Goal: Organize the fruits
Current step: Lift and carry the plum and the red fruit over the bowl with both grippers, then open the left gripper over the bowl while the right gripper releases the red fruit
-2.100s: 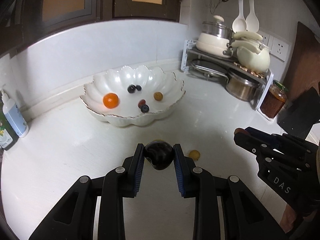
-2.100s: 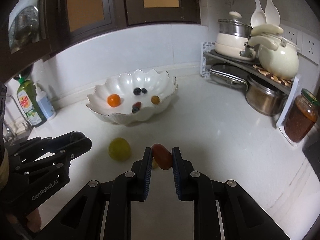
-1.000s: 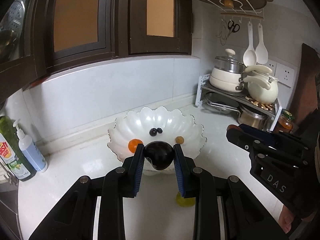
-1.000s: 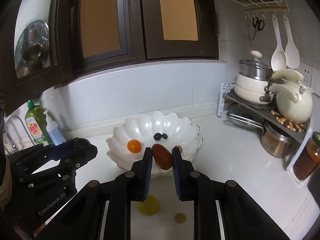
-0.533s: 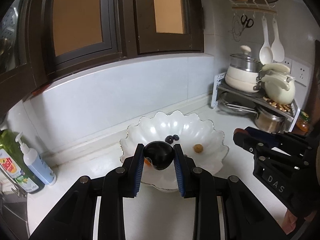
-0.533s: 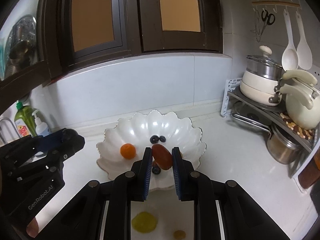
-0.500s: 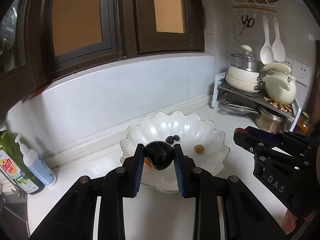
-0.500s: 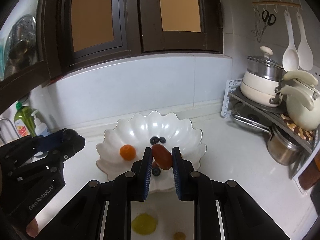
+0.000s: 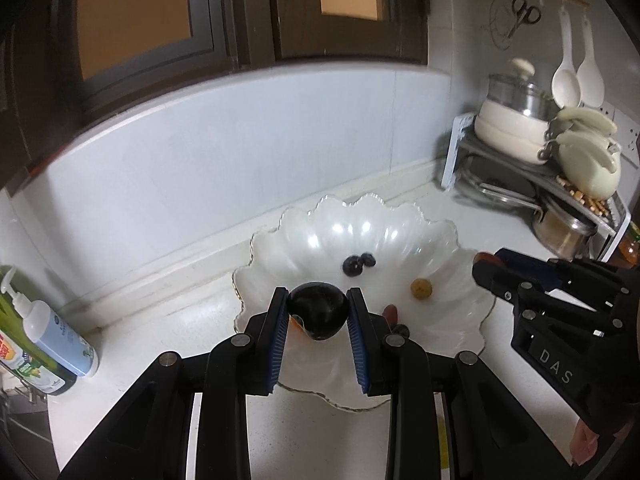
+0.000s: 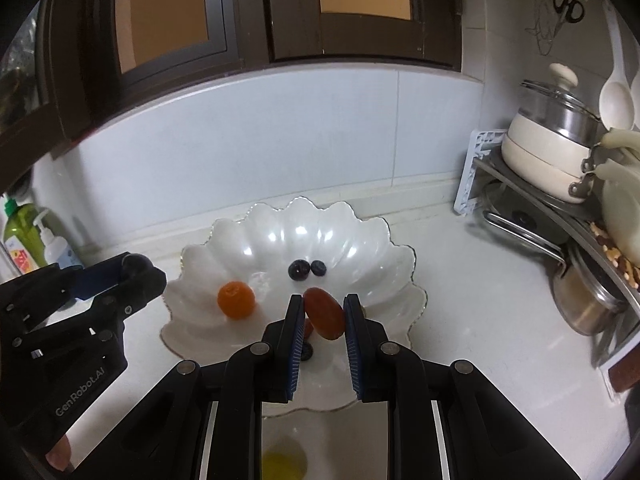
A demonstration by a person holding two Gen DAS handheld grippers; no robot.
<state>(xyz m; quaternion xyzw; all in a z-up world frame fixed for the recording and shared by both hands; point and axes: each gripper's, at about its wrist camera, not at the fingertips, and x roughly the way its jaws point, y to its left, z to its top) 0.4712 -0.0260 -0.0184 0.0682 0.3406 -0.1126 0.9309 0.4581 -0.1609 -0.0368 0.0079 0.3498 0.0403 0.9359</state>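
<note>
Clamping: left claw [image 9: 318, 314] on dark plum [image 9: 318, 311]; right claw [image 10: 323, 320] on red oblong fruit [image 10: 325, 313] — long axis tilted.

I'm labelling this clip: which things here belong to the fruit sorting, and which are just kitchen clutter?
Part of the job:
- dark plum in the left hand-held gripper
- red fruit in the right hand-held gripper
- white bowl
- orange fruit
- blueberries

Lying about:
- soap bottle
- pots
- scissors
</note>
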